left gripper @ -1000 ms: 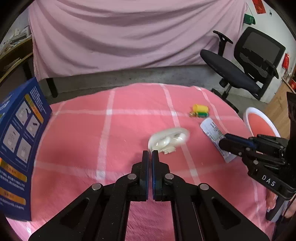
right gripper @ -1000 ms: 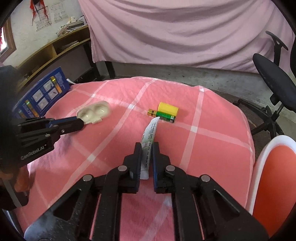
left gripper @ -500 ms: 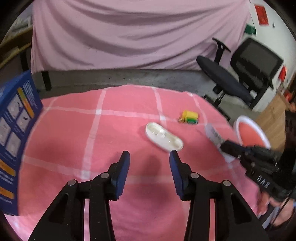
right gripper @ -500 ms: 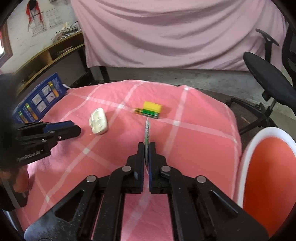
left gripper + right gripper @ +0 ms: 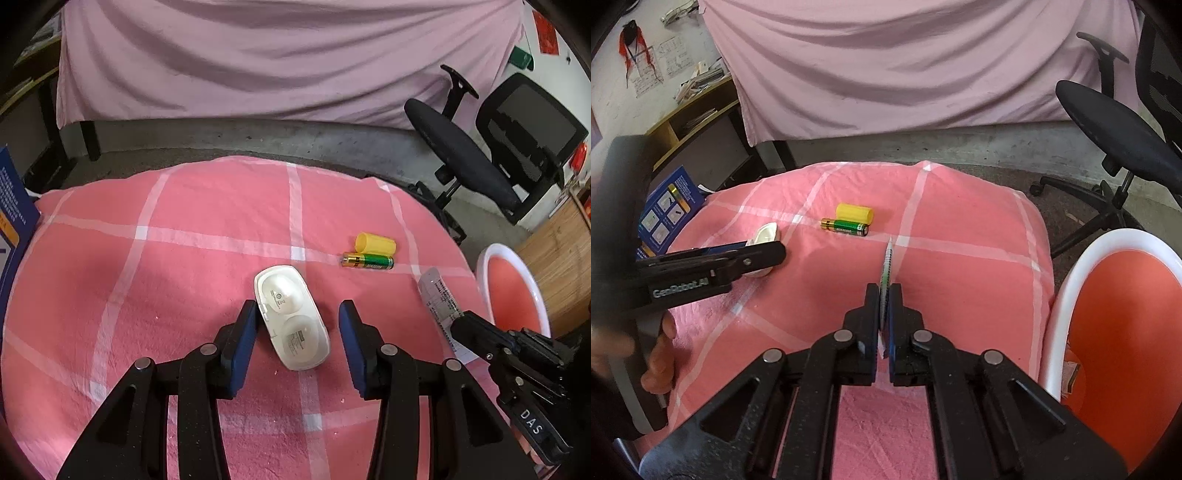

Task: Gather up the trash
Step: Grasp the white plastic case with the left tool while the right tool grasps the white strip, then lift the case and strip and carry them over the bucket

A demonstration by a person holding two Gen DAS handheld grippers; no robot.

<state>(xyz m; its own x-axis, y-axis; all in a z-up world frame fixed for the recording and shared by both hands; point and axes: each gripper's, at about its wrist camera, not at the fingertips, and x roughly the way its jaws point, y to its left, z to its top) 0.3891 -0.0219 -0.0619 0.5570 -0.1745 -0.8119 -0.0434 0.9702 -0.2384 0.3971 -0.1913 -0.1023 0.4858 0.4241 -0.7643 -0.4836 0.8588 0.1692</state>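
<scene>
My left gripper (image 5: pixel 297 314) is open, its blue pads on either side of a white plastic blister case (image 5: pixel 291 321) that lies on the pink checked cloth; the case also shows in the right wrist view (image 5: pixel 766 234). My right gripper (image 5: pixel 884 291) is shut on a printed paper strip (image 5: pixel 886 271), held edge-on above the cloth; the strip also shows in the left wrist view (image 5: pixel 439 299). A green battery (image 5: pixel 367 261) and a yellow cap (image 5: pixel 375 243) lie together further back.
A white-rimmed bin with an orange liner (image 5: pixel 1123 317) stands at the table's right side. A blue box (image 5: pixel 666 212) stands at the left edge. An office chair (image 5: pixel 491 147) is behind on the right. A pink cloth (image 5: pixel 277 55) hangs at the back.
My left gripper opened, let go of the white case, then came down around it as it lies flat. My right gripper lifted the paper strip and turned it edge-on.
</scene>
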